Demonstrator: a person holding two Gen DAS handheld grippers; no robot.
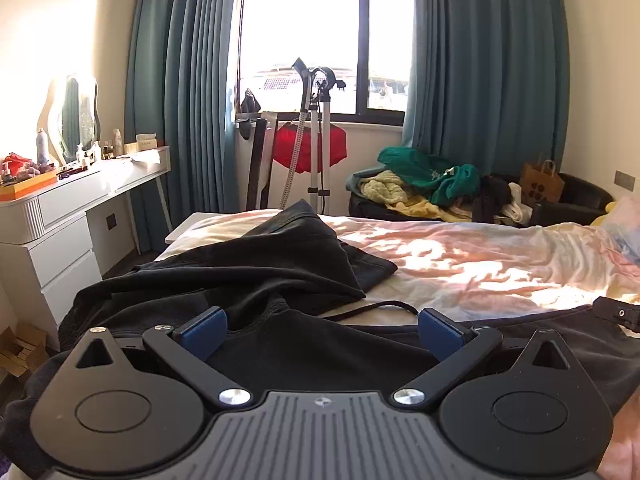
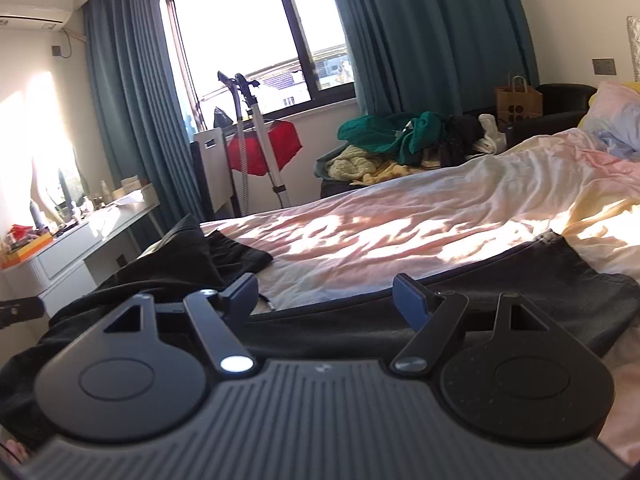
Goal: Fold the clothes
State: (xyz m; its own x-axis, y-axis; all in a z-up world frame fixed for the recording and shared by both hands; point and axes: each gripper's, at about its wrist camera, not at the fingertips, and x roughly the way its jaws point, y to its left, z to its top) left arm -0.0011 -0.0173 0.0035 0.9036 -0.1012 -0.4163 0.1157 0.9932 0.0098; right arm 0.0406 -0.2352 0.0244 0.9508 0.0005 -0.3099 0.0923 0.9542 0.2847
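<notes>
A black garment (image 1: pixel 280 264) with a drawcord (image 1: pixel 384 306) lies crumpled across the near end of the bed (image 1: pixel 480 256). My left gripper (image 1: pixel 320 330) hovers low over its dark fabric, fingers wide apart and holding nothing. The right wrist view shows the same black garment (image 2: pixel 520 280) spread along the bed's (image 2: pixel 400 216) near edge. My right gripper (image 2: pixel 326 298) is open just above it, with nothing between its blue pads (image 2: pixel 410 306). The right gripper's tip (image 1: pixel 618 314) shows at the right edge of the left wrist view.
A white dresser (image 1: pixel 64 216) with bottles and a mirror stands on the left. A garment steamer (image 1: pixel 316 136) and a red item (image 1: pixel 310 146) stand under the window. Beyond the bed a dark chair holds a clothes pile (image 1: pixel 432 184) and a paper bag (image 1: pixel 542 182). Pillows (image 2: pixel 616 116) lie far right.
</notes>
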